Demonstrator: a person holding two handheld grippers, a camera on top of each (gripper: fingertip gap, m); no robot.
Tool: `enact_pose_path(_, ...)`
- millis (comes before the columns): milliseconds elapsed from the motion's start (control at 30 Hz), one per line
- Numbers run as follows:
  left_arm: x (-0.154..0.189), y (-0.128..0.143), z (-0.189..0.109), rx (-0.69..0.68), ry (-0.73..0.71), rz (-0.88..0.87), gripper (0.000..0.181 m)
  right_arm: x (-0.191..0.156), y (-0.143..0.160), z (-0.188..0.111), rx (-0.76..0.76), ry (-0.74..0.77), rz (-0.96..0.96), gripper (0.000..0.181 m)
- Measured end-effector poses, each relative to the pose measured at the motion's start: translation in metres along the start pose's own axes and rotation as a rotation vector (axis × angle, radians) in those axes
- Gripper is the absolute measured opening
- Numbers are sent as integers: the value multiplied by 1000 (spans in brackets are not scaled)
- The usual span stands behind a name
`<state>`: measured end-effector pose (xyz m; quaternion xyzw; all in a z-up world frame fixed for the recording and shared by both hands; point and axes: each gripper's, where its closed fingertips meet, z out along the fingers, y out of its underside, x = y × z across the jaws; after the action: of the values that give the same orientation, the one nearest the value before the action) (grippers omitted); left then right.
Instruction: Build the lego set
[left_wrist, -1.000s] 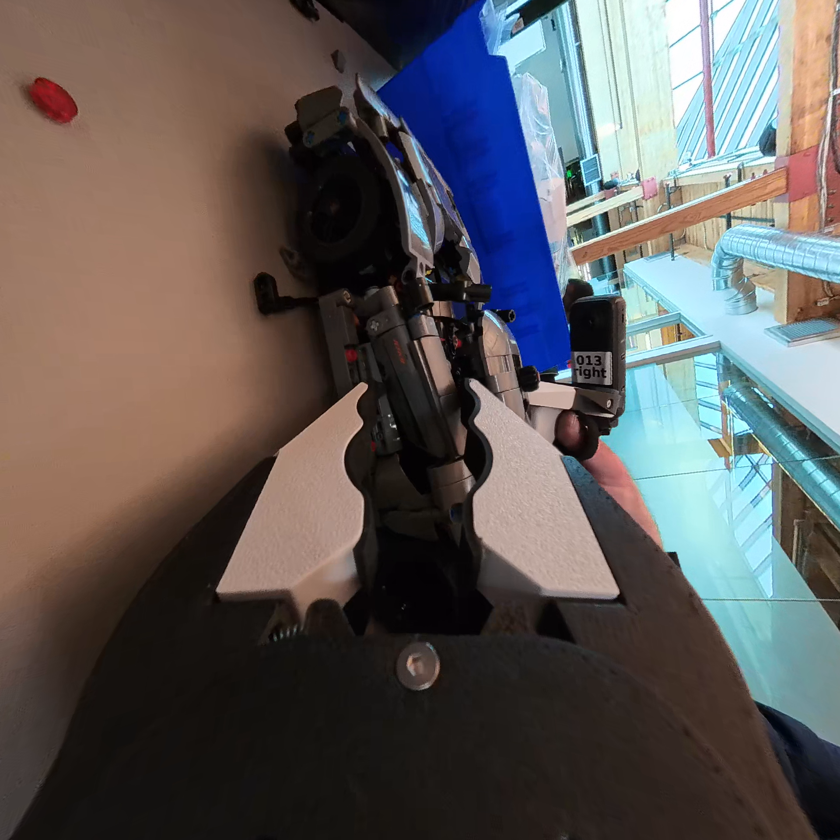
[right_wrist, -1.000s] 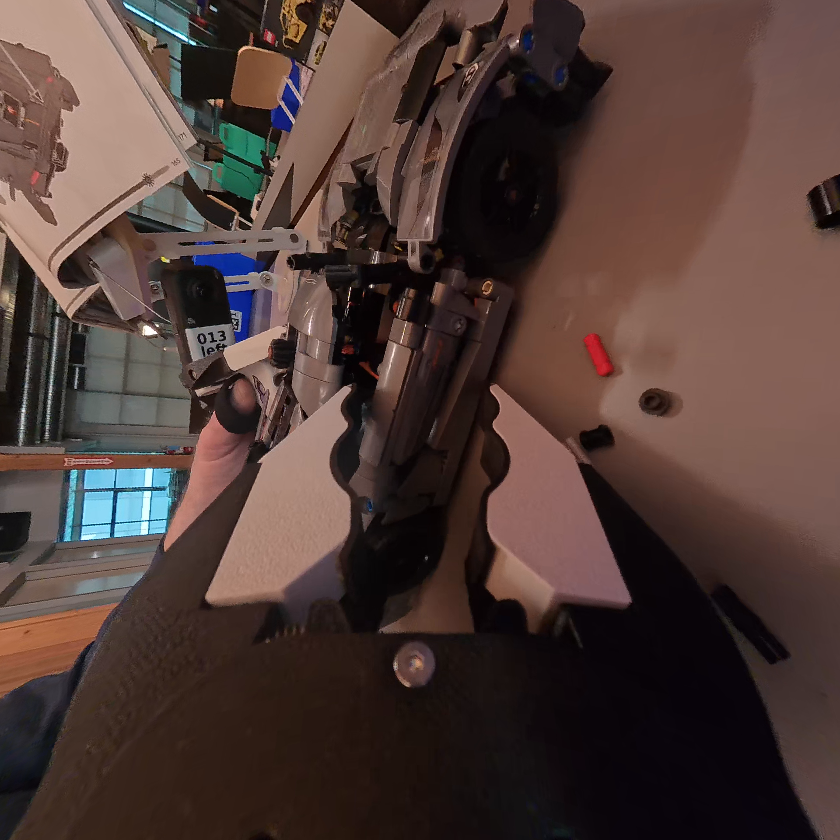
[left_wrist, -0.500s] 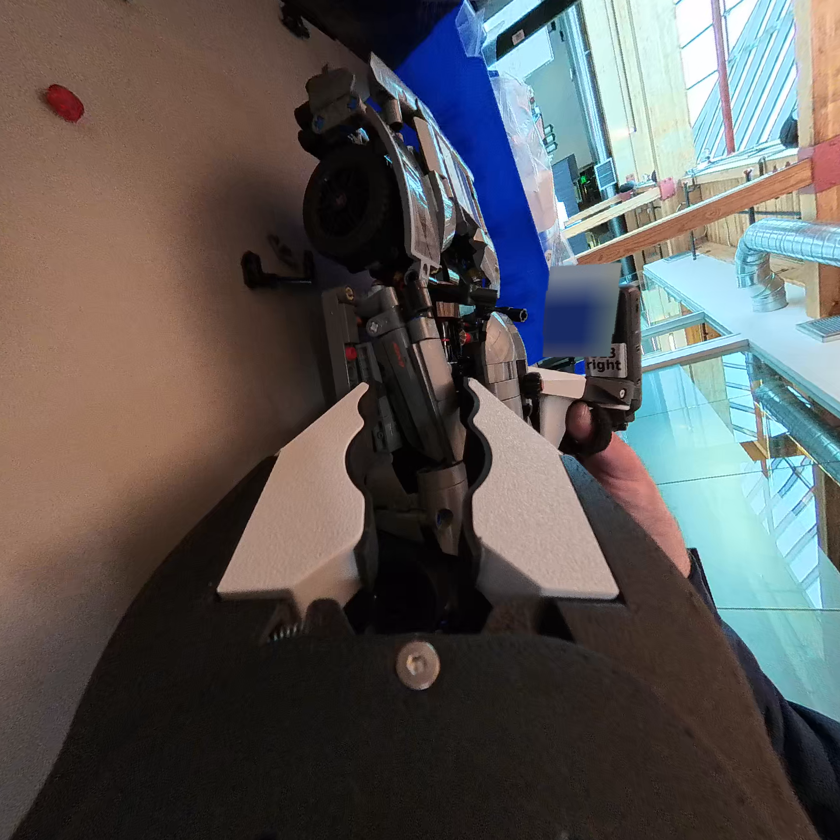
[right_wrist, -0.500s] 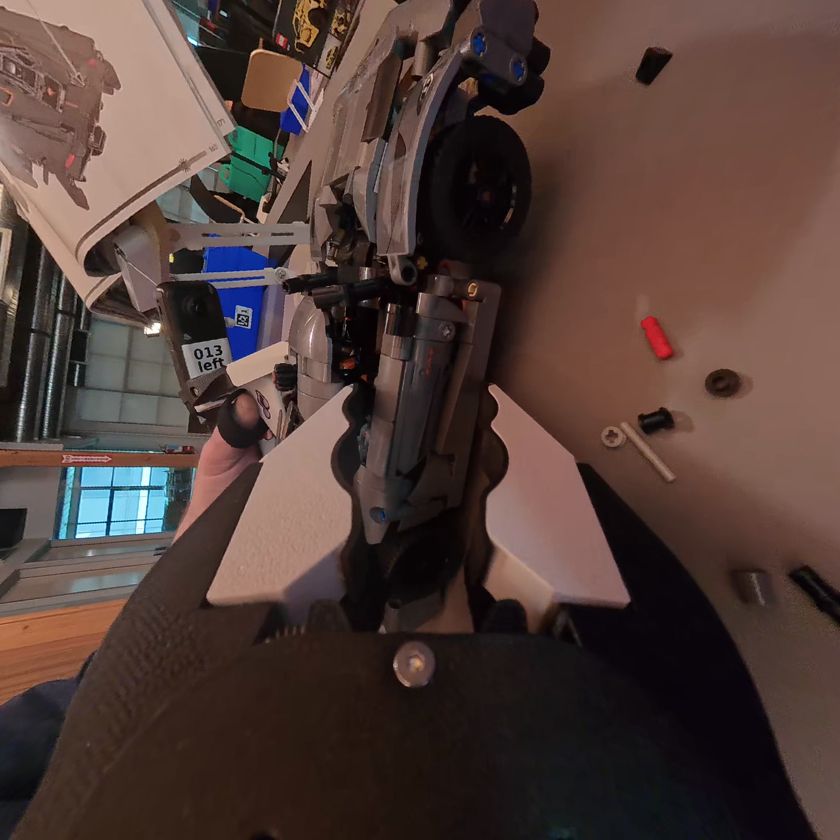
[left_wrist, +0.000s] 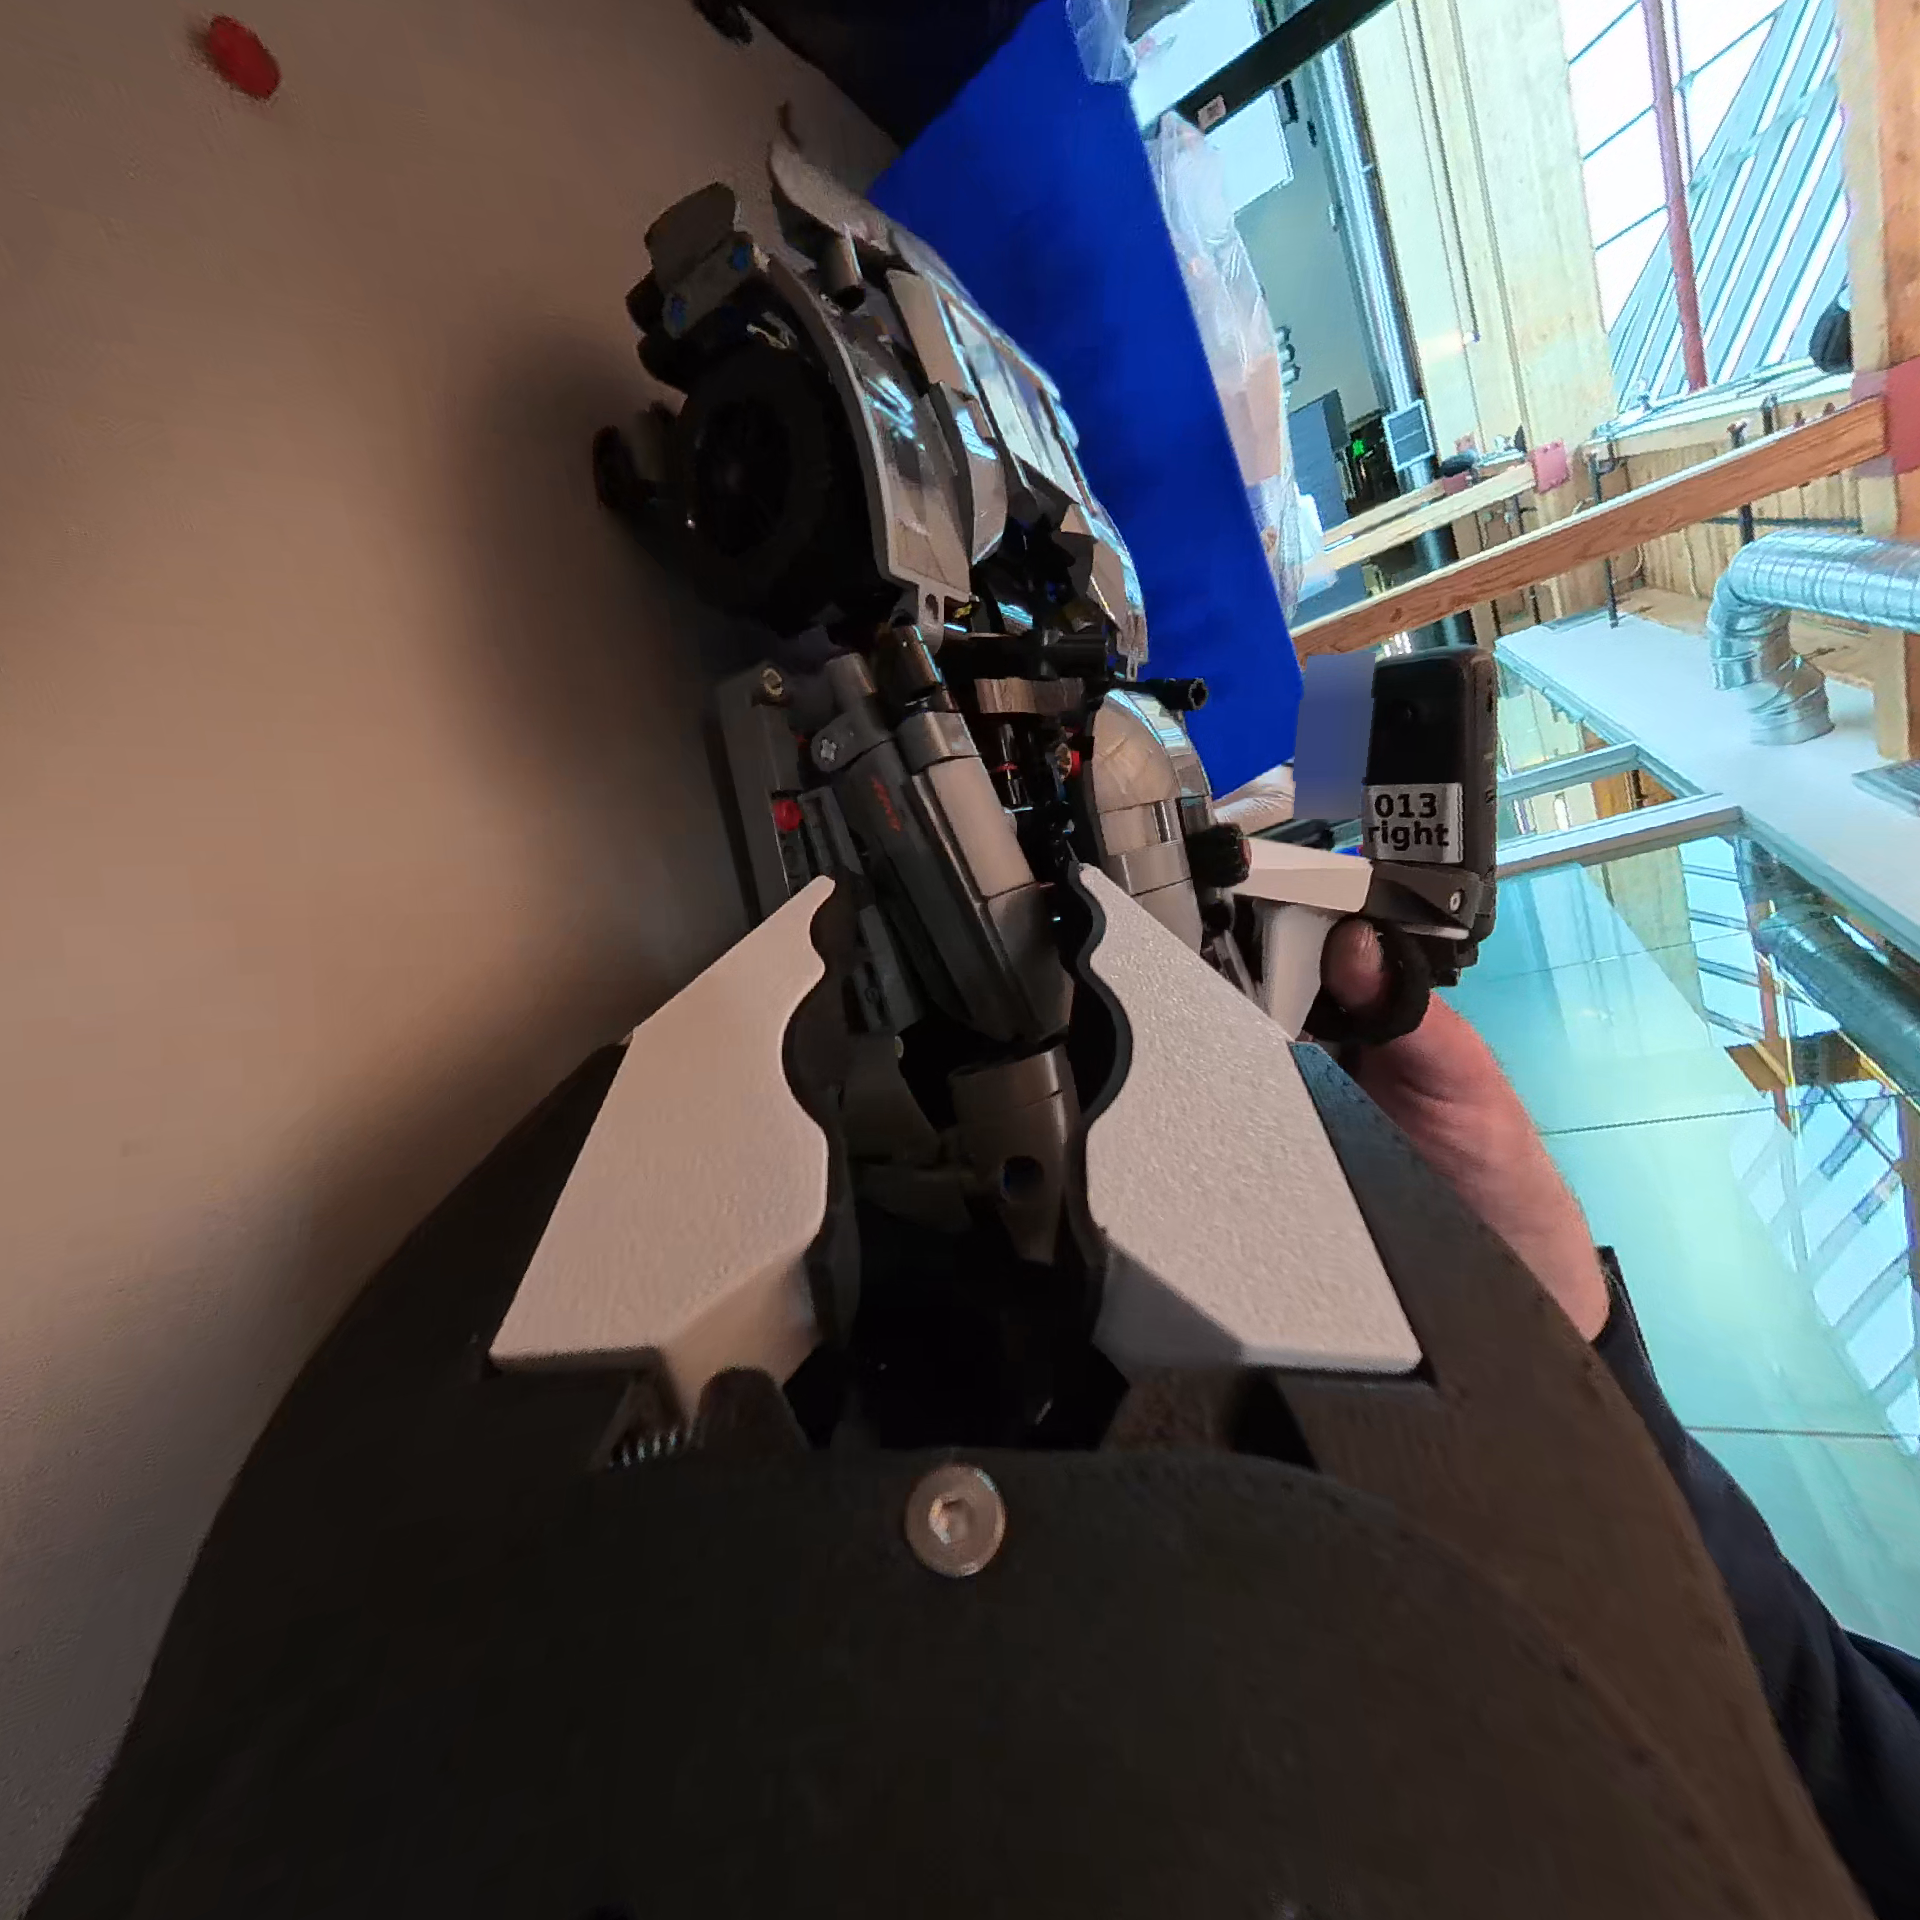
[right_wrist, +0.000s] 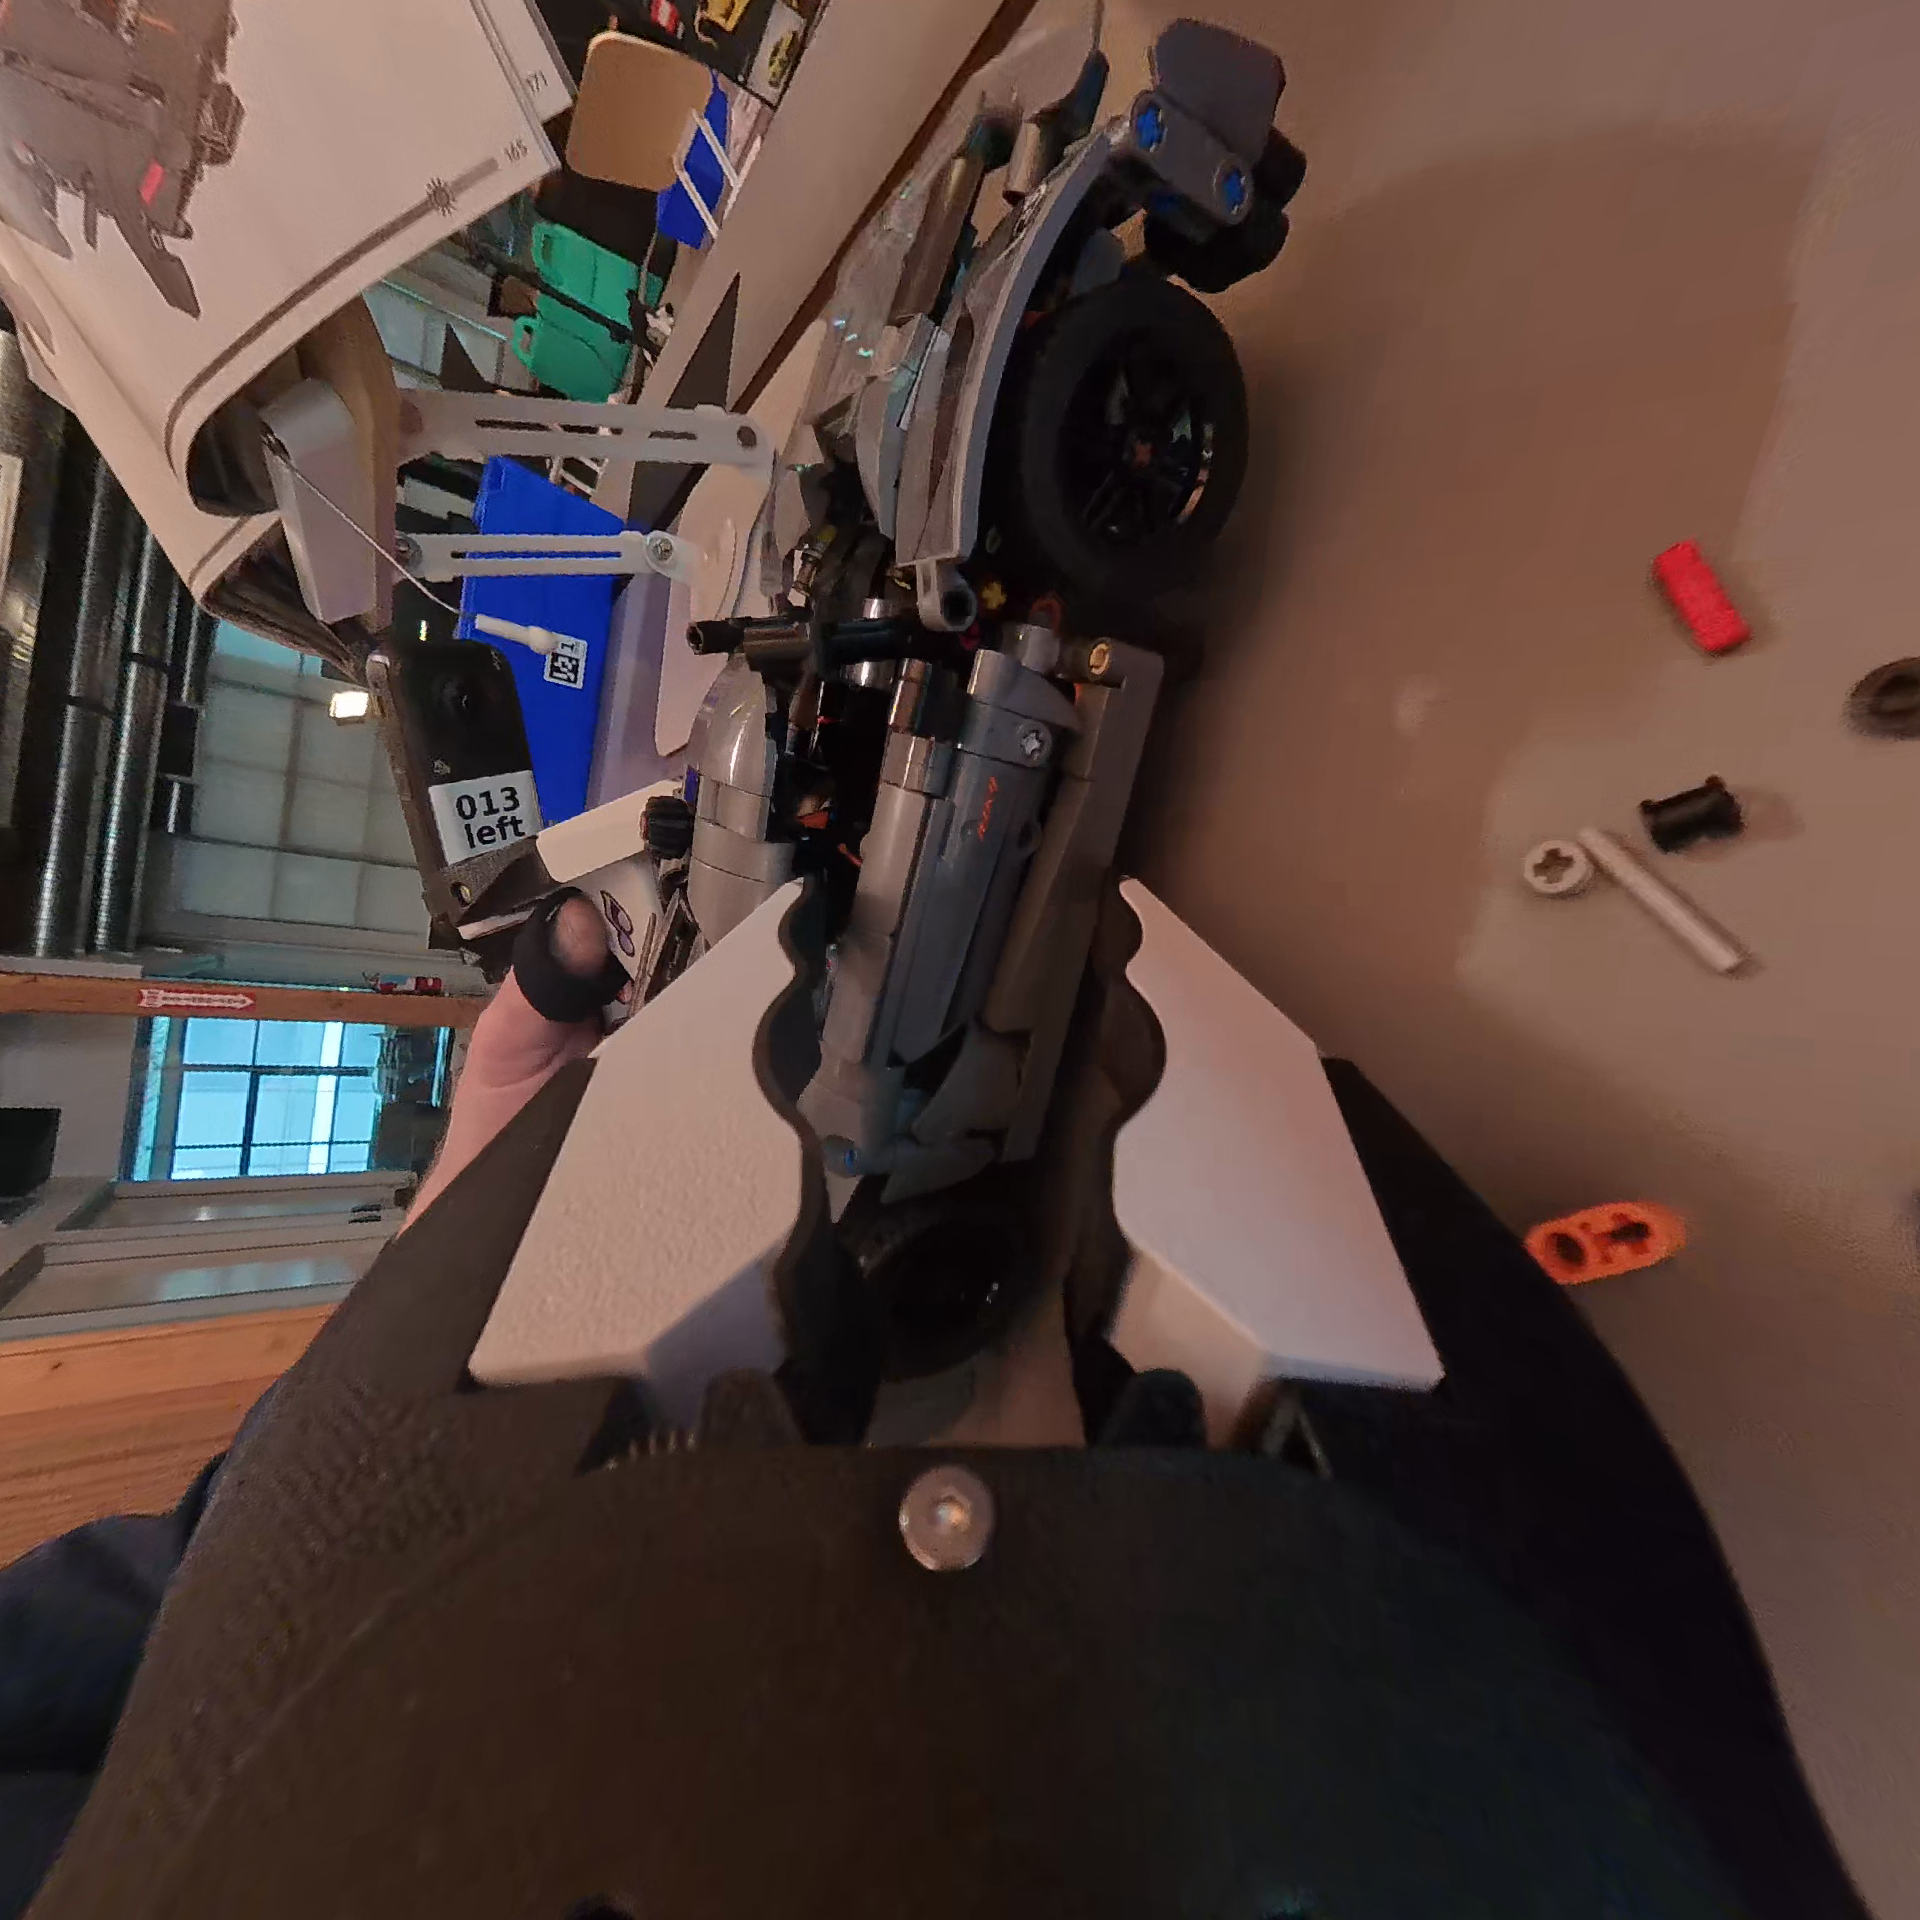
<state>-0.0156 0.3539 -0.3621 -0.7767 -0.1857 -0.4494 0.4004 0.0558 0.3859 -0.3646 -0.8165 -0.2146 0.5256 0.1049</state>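
**Both claws clamped on the grey lego car**

The left claw (left_wrist: 951, 914) is closed around the car's side panel, its white fingers (left_wrist: 1226, 1174) pressing the grey bodywork at the centre of the left wrist view. The right claw (right_wrist: 961, 904) grips the lego car (right_wrist: 966, 831) from the opposite side, in the middle of its frame. The car's black wheel (right_wrist: 1132, 447) sits toward the upper centre, against the tabletop (right_wrist: 1558, 364). At right lie loose pieces: a red pin (right_wrist: 1701, 597), a black bush (right_wrist: 1690, 814), a white axle (right_wrist: 1662, 899) and an orange connector (right_wrist: 1605, 1242). An instruction booklet (right_wrist: 260, 156) fills the upper left.
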Motion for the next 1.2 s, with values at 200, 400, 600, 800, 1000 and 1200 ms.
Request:
enact_pose_path(200, -7, 12, -15, 17, -31, -23, 37, -6, 10, 9, -56, -15, -13, 52)
enact_pose_path(400, -10, 19, -32, 73, -56, -37, 37, -15, 12, 22, -105, -12, -67, 53)
enact_pose_path(600, -13, 23, -49, 152, -81, -56, 37, -28, 12, 34, -136, -47, -117, 54)
enact_pose_path(800, -13, 33, -63, 209, -120, -70, 37, -37, 17, 43, -189, -69, -147, 53)
enact_pose_path(1000, -13, 40, -79, 252, -161, -107, 37, -49, 20, 59, -252, -127, -185, 53)
enact_pose_path(1200, -14, 51, -94, 282, -174, -117, 40, -52, 28, 82, -385, -177, -214, 51)
